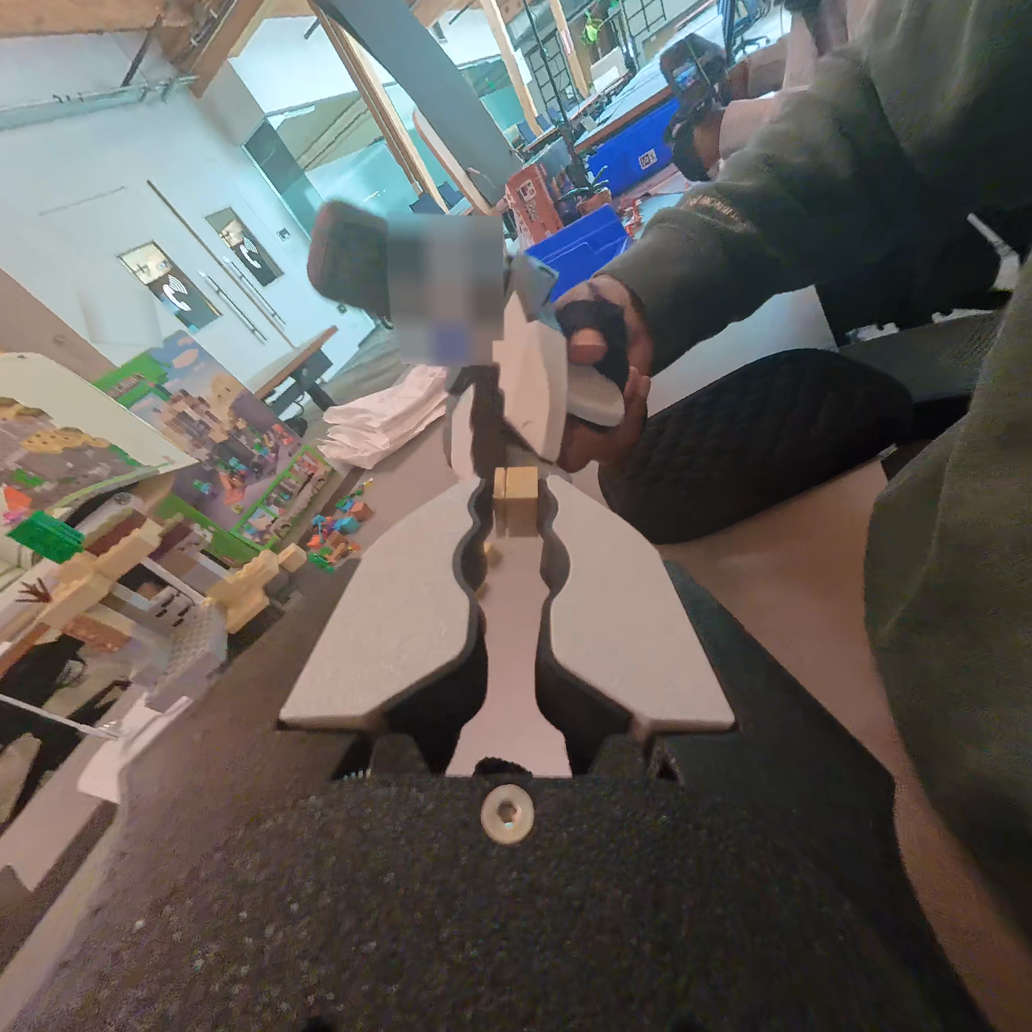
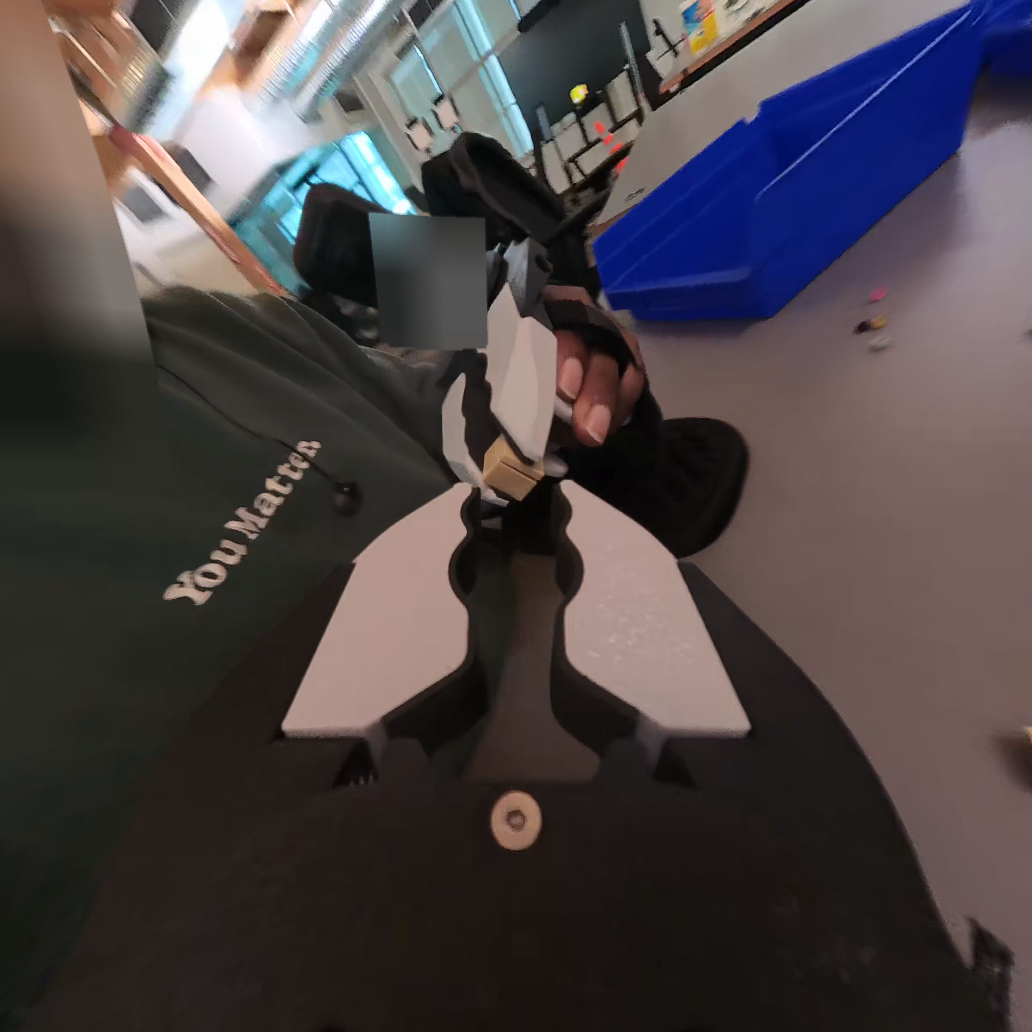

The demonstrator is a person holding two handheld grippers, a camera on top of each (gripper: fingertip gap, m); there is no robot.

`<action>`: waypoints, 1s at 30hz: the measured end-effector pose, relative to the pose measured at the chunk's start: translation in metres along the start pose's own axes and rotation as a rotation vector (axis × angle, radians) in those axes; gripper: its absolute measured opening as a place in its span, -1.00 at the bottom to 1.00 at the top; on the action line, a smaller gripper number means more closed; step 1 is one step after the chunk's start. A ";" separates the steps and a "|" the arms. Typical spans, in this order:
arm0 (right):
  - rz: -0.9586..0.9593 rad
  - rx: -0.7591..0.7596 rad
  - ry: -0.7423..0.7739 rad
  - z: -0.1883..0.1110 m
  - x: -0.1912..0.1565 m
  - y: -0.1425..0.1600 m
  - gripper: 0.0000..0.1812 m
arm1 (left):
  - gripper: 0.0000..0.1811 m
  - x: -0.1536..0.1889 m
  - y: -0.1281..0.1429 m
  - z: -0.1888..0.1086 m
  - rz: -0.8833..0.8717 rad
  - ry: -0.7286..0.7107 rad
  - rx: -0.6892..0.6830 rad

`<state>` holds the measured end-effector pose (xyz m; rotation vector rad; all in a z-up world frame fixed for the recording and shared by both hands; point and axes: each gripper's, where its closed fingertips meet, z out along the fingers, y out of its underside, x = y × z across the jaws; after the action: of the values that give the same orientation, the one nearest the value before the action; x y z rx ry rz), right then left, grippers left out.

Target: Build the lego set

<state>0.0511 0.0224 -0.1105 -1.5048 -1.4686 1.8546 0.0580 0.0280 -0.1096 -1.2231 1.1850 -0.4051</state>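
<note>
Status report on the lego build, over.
Left gripper shut on tan brick pair. Right gripper open, fingers just short of it. Nothing between them.

A grey bench (image 1: 184,837) carries a half-built brick model (image 1: 111,564) at nine o'clock, loose coloured bricks (image 1: 340,525) beyond, white papers (image 1: 385,424) farther off, and a blue bin (image 2: 782,212) at two o'clock.

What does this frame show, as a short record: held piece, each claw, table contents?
held piece: two tan bricks side by side, lifted above the table
left claw: shut on the tan bricks
right claw: tips at the bricks, grip unclear
table: grey; blue bin, partial tan build, loose coloured pieces, set box
</note>
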 end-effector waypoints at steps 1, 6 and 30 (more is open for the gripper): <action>-0.058 0.003 0.037 0.000 -0.001 -0.002 -0.74 | -0.83 0.000 0.000 0.000 -0.022 0.009 0.002; -0.383 -0.050 0.238 0.001 -0.002 -0.006 -0.79 | -0.83 0.001 0.000 0.000 -0.101 0.053 0.013; 0.240 -0.040 -0.043 0.009 0.000 0.009 -0.64 | -0.84 0.010 0.006 0.009 -0.028 0.103 -0.041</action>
<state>0.0467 0.0139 -0.1192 -1.7367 -1.4041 2.0145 0.0677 0.0276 -0.1209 -1.2675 1.2704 -0.4719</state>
